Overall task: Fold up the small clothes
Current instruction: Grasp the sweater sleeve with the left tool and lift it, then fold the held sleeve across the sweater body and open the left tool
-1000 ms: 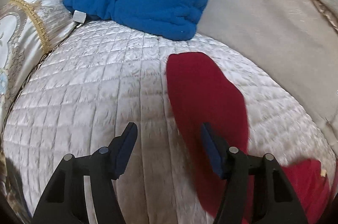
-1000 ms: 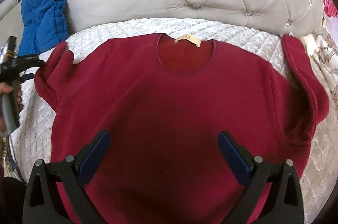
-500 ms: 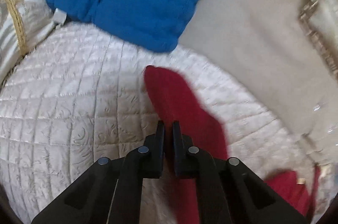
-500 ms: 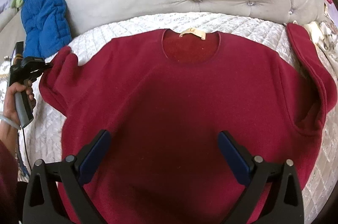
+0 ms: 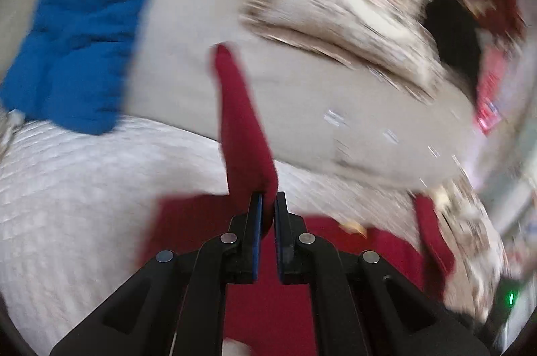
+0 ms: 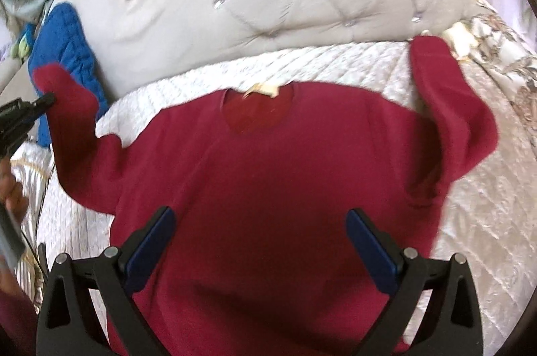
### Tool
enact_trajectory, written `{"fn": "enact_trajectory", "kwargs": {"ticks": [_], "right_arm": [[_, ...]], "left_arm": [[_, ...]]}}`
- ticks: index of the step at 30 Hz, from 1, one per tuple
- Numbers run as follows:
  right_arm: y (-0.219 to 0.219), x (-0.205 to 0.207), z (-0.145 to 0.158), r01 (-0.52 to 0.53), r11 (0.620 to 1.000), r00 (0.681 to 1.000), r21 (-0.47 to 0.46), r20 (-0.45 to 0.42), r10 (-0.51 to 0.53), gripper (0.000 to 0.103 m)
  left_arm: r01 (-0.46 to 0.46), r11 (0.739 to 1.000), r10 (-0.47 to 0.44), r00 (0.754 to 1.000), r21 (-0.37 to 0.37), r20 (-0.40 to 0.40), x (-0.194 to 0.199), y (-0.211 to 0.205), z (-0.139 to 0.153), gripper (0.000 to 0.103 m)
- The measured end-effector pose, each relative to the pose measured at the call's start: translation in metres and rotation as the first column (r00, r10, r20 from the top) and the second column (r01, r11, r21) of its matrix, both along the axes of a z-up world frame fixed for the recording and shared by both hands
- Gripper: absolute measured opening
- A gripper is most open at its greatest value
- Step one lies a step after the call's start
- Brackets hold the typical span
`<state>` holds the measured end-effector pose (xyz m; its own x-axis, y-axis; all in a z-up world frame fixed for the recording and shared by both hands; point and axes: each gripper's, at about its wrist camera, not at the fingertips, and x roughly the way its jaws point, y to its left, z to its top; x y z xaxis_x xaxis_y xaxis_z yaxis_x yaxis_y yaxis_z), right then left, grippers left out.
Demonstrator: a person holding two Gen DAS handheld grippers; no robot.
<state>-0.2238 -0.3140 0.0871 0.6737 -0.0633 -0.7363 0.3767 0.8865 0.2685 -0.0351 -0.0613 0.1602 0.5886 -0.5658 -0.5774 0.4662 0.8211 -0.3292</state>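
We are pinching the sweater's (image 6: 268, 188) left sleeve (image 5: 241, 127) in the closed left gripper (image 5: 267, 205), its length running away from the jaws. The body is lying flat on the quilt (image 6: 335, 63), toward our right. The right gripper (image 6: 260, 235) is hovering wide open over the chest, holding nothing.

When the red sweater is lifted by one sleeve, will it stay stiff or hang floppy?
Probably floppy: the sleeve pinched in the left tongs bends and drapes while the red sweater body lies flat. It seems light, since a thin pinch raises it. The fleecy fabric probably will not slip.
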Motion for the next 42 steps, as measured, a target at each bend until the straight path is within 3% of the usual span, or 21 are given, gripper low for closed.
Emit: {"fn": "enact_trajectory", "kwargs": {"ticks": [5,7,10,13,17,19,22,25,28,30,31,32,33,37,42], "right_arm": [[-0.023,-0.018,0.006,0.057,0.998,0.998,0.001,0.008,-0.057,0.103],[-0.032,-0.024,0.005,0.087,0.996,0.996,-0.007,-0.002,-0.087,0.103],[-0.044,-0.030,0.002,0.109,0.994,0.994,0.009,-0.015,-0.109,0.103],[-0.053,-0.033,0.002,0.113,0.994,0.993,0.004,-0.022,-0.113,0.103],[-0.065,-0.029,0.003,0.111,0.994,0.994,0.006,-0.018,-0.111,0.103],[-0.067,-0.021,0.000,0.103,0.995,0.994,0.008,-0.024,-0.102,0.103],[-0.058,0.006,-0.011,0.026,1.000,0.998,-0.011,-0.055,-0.026,0.102],[-0.049,0.033,-0.027,-0.028,0.998,0.994,-0.048,-0.110,0.022,0.093],[-0.043,0.061,-0.044,-0.071,0.993,0.987,-0.094,-0.150,0.056,0.075],[-0.039,0.075,-0.057,-0.112,0.990,0.977,-0.089,-0.191,0.093,0.034],[-0.035,0.076,-0.055,-0.120,0.986,0.979,-0.118,-0.177,0.098,0.032],[-0.029,0.075,-0.049,-0.140,0.979,0.978,-0.149,-0.176,0.113,0.013],[-0.027,0.074,-0.042,-0.157,0.975,0.977,-0.158,-0.168,0.130,0.005],[-0.038,0.051,0.007,-0.124,0.965,0.992,-0.230,-0.042,0.118,0.005],[-0.082,0.038,0.024,0.060,0.937,0.997,-0.343,-0.024,-0.073,0.005]], "left_arm": [[0.198,0.977,-0.195,0.980,0.082,-0.046,-0.056,-0.085,-0.036,0.000],[0.266,0.957,-0.254,0.961,0.118,-0.109,-0.075,-0.116,-0.064,0.000],[0.325,0.927,-0.287,0.936,0.188,-0.204,-0.087,-0.136,-0.092,0.000],[0.327,0.917,-0.290,0.940,0.228,-0.179,-0.095,-0.124,-0.084,0.008],[0.233,0.941,-0.222,0.972,0.244,-0.075,-0.100,-0.068,-0.044,0.024],[0.088,0.952,-0.090,0.996,0.293,-0.006,-0.090,-0.033,-0.037,0.031],[-0.079,0.938,0.080,0.997,0.336,0.012,-0.066,0.004,-0.048,0.031],[-0.173,0.933,0.207,0.975,0.317,-0.077,-0.039,0.039,-0.070,0.031],[-0.215,0.933,0.268,0.950,0.287,-0.159,-0.021,0.058,-0.085,0.031],[-0.228,0.935,0.278,0.947,0.271,-0.162,-0.018,0.062,-0.084,0.031],[-0.239,0.933,0.285,0.947,0.268,-0.147,-0.019,0.063,-0.081,0.031],[-0.245,0.932,0.288,0.948,0.269,-0.133,-0.020,0.061,-0.079,0.031],[-0.248,0.931,0.287,0.951,0.268,-0.115,-0.022,0.063,-0.075,0.031],[-0.246,0.934,0.281,0.954,0.260,-0.105,-0.023,0.062,-0.073,0.031],[-0.212,0.932,0.256,0.959,0.294,-0.121,-0.018,0.049,-0.082,0.031]]}}
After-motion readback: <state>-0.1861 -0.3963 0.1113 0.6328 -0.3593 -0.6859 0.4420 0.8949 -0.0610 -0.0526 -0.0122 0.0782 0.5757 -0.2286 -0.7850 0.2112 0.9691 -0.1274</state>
